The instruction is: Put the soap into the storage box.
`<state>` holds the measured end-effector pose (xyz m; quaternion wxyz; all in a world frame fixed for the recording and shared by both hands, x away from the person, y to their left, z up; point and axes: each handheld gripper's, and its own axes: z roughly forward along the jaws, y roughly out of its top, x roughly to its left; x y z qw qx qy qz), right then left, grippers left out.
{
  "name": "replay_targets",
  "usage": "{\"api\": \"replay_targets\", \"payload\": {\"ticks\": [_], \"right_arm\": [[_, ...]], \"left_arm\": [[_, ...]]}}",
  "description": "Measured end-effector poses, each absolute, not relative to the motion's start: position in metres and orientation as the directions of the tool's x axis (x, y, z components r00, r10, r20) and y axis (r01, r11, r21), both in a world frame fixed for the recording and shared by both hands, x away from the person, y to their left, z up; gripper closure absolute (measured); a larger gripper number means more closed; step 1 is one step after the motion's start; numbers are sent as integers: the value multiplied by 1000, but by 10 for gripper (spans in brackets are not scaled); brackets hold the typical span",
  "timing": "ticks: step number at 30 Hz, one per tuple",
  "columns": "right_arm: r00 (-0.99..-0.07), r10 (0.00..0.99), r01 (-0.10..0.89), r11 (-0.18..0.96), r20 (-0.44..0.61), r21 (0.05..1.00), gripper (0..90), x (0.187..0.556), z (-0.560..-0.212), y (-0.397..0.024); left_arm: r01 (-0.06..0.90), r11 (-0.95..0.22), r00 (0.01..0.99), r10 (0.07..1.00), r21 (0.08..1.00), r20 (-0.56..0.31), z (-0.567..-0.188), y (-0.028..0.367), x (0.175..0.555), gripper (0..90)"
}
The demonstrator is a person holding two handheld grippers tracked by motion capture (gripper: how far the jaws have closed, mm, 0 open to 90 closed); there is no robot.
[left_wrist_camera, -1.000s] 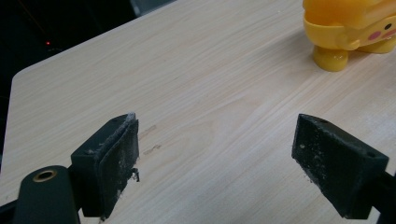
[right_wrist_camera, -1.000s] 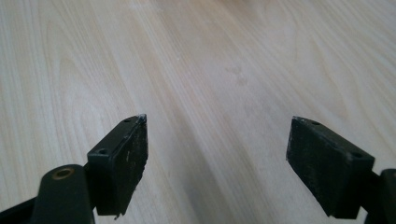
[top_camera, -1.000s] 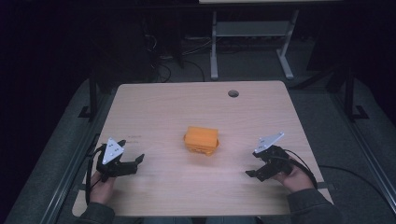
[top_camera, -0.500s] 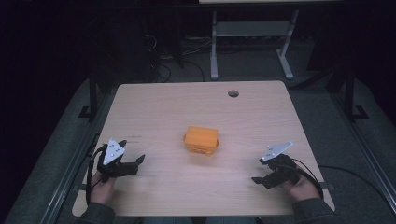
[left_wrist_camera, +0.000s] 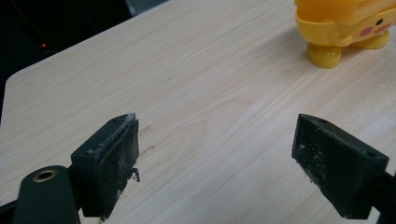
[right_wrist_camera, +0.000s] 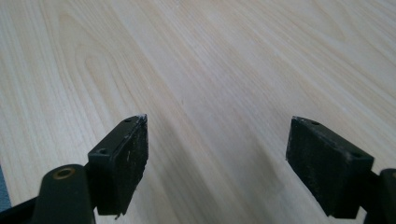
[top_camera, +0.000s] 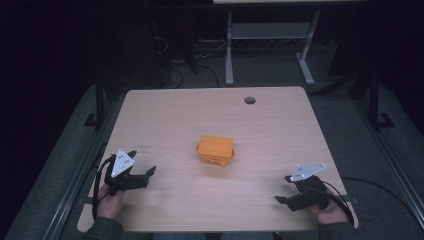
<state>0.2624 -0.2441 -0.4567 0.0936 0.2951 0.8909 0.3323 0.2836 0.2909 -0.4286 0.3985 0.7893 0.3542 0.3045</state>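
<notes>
Sitting mid-table, the yellow plastic toy (top_camera: 216, 150) has bare wood table (top_camera: 280, 125) on all sides. It is rounded, glossy, with stubby feet and a pink cheek. Left gripper (top_camera: 142, 175) near the front-left edge, right gripper (top_camera: 284, 194) near the front-right; both jaws wide, empty, well apart from it

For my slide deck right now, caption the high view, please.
Left claw and right claw, both open, rest near a wooden table's front corners, flanking an orange toy.
</notes>
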Motion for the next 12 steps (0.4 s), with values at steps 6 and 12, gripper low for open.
{"api": "replay_targets", "payload": {"ticks": [6, 12], "right_arm": [[-780, 626, 460, 564, 8, 685, 200, 251, -457, -255], [-775, 632, 462, 567, 1, 682, 194, 245, -458, -253]], "left_arm": [[303, -430, 577, 793, 850, 195, -428, 291, 282, 141], [305, -424, 611, 774, 853, 166, -428, 291, 282, 141]]}}
